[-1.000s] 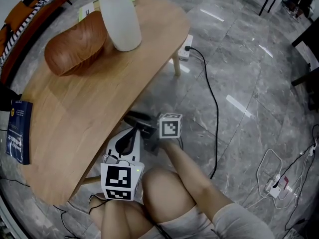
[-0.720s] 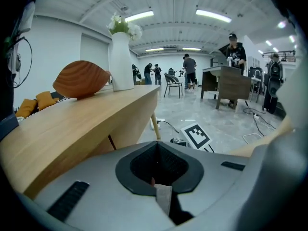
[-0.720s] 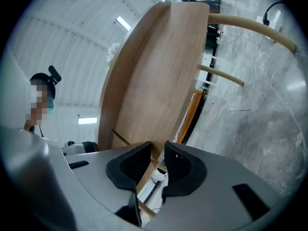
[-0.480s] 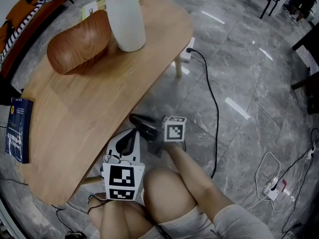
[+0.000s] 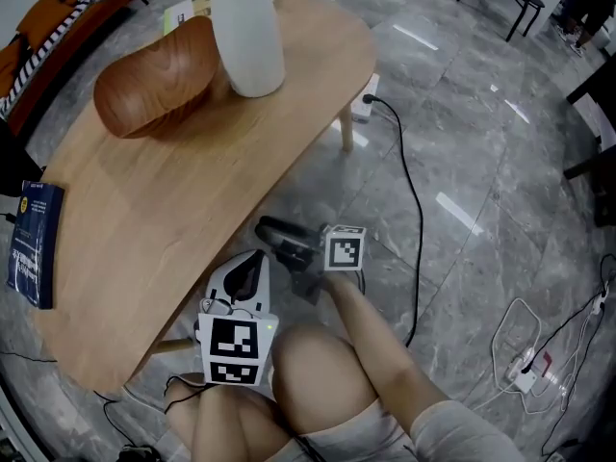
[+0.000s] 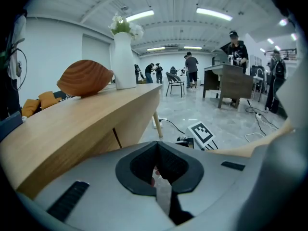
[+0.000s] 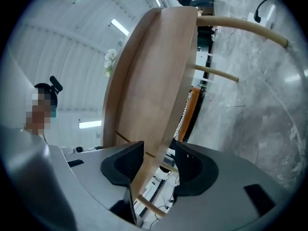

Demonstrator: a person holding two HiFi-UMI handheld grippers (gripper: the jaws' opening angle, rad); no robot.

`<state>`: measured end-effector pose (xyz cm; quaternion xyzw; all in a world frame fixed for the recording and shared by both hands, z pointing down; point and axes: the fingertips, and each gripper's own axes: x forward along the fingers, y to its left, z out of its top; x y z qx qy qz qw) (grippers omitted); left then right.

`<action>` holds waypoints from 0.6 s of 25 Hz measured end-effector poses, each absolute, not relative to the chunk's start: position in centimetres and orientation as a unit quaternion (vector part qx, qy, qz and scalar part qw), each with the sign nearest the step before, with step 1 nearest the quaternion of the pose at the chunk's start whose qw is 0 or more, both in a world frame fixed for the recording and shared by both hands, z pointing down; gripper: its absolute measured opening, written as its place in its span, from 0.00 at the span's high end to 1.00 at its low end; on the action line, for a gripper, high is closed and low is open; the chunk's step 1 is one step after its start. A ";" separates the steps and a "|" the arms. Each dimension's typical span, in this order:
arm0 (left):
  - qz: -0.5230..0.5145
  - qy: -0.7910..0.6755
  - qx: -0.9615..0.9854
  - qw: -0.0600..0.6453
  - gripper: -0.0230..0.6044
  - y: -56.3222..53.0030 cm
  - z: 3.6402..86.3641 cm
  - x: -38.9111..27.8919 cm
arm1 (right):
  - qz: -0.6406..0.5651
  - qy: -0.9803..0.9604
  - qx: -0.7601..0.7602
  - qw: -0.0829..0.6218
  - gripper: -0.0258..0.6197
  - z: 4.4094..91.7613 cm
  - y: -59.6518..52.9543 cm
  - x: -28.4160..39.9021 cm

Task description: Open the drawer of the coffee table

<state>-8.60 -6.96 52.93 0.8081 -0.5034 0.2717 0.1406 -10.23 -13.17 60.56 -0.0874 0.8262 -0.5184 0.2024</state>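
- While the right gripper (image 7: 159, 163) reaches under the near edge of the coffee table (image 5: 173, 210), its jaws are spreading apart. The lip of a wood panel passes between them, and neither pad presses on it.
- That panel, marked by a thin seam below the tabletop, appears to be the drawer front (image 7: 144, 129). It sits flush, so the drawer looks closed.
- The left gripper (image 6: 157, 159) hangs just beside the table edge, its jaws pressed together on nothing.
- Risk 1: if the pull begins before the pads pinch the lip, the jaws would likely slide off and the drawer would stay put.
- Risk 2: the seam is hard to read from this angle, so the jaws could close on fixed frame rather than on the drawer. A pull would then drag the whole table.
- Risk 3: a tall white vase (image 5: 245, 32) and a wooden bowl (image 5: 154, 80) stand at the far end of the top. A sharp jerk on the table could topple the vase, which looks top-heavy.
- Risk 4: the person's knees (image 5: 318, 373) sit close in front of the table edge, so a sliding drawer could run into them.
- Risk 5: nothing appears to brace the table, since the left gripper touches no part of it that shows.
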 end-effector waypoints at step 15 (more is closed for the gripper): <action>0.219 -0.556 0.788 0.146 0.95 -9.1 55.0 -9.7 | -0.536 0.783 -0.018 0.316 0.68 58.0 -15.4 -11.5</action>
